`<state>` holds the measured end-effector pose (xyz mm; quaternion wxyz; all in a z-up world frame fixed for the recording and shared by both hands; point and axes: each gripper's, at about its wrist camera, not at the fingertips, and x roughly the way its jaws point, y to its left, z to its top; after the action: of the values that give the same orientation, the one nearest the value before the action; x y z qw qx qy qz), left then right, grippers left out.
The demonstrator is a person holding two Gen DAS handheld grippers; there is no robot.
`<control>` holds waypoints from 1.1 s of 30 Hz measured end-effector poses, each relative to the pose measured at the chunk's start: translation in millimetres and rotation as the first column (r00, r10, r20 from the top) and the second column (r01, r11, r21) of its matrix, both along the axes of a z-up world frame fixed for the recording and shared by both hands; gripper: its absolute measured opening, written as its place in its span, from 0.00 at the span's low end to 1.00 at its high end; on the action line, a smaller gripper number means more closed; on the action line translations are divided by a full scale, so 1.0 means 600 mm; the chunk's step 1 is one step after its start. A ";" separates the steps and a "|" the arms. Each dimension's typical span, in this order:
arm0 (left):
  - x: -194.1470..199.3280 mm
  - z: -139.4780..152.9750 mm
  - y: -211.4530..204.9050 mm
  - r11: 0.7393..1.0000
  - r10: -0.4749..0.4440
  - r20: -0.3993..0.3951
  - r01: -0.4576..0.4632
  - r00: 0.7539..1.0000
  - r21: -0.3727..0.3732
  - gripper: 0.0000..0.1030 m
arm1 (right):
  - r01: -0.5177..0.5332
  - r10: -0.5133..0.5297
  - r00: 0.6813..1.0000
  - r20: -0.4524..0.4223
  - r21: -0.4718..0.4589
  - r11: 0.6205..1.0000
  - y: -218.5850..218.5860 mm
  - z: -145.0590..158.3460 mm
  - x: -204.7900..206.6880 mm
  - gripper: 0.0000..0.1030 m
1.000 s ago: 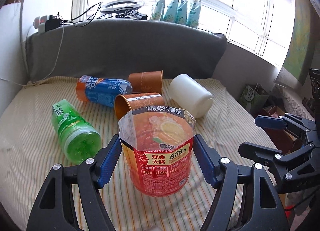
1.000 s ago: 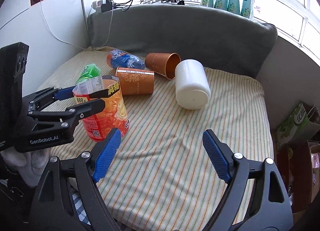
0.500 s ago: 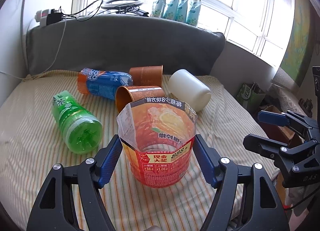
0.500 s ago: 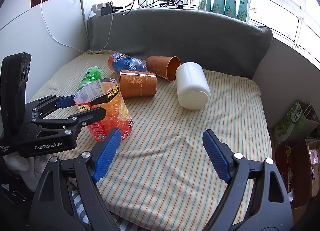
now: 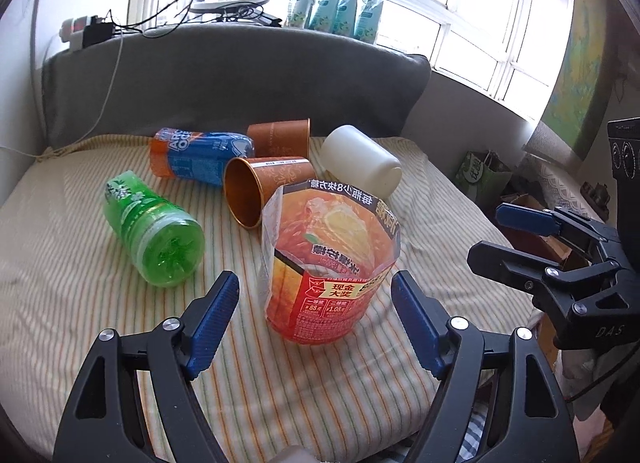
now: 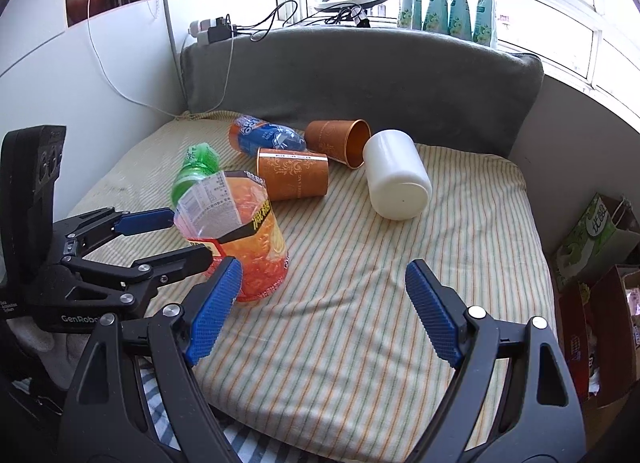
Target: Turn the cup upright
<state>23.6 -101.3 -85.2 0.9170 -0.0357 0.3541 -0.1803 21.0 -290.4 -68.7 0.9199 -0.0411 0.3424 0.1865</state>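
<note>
An orange cut-off bottle cup stands upright on the striped mattress, tilted slightly; it also shows in the right wrist view. My left gripper is open, its blue pads apart on either side of the cup's base, not touching it. My right gripper is open and empty over the mattress front. Two brown paper cups and a white cup lie on their sides behind.
A green bottle and a blue bottle lie on the mattress at left. A grey cushion backs the bed. Boxes and a green bag stand off the right edge.
My left gripper has opened wider and drawn back from the orange cup, which now stands free on the mattress. The right gripper has hardly moved.
</note>
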 end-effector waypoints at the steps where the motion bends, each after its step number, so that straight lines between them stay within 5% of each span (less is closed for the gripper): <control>1: -0.006 0.005 0.005 1.000 0.003 0.014 -0.003 1.000 0.004 0.76 | 0.010 -0.010 1.000 0.009 0.012 1.000 0.000 0.002 -0.003 0.86; 7: -0.044 0.046 0.035 0.996 0.071 0.167 -0.080 0.983 0.050 0.76 | 0.074 -0.084 0.991 0.102 0.099 0.992 -0.004 0.019 -0.028 0.89; 12: -0.075 0.088 0.061 0.981 0.146 0.322 -0.180 0.936 0.078 0.78 | 0.133 -0.162 0.966 0.203 0.150 0.980 -0.001 0.039 -0.056 0.90; 14: -0.084 0.101 0.071 0.976 0.170 0.357 -0.207 0.919 0.068 0.78 | 0.163 -0.195 0.950 0.244 0.146 0.976 0.002 0.046 -0.066 1.00; 23: -0.112 0.115 0.100 0.962 0.247 0.400 -0.274 0.883 0.010 0.78 | 0.250 -0.273 0.880 0.390 0.110 0.962 0.014 0.068 -0.119 1.00; 33: -0.133 0.120 0.096 0.961 0.246 0.426 -0.278 0.871 0.013 0.83 | 0.302 -0.350 0.856 0.380 0.182 0.936 -0.015 0.067 -0.138 1.00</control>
<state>-56.2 -43.7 -13.3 0.9882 -0.0096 0.1466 -0.0445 -61.7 -299.5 -28.4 0.9898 0.0331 0.1342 0.0349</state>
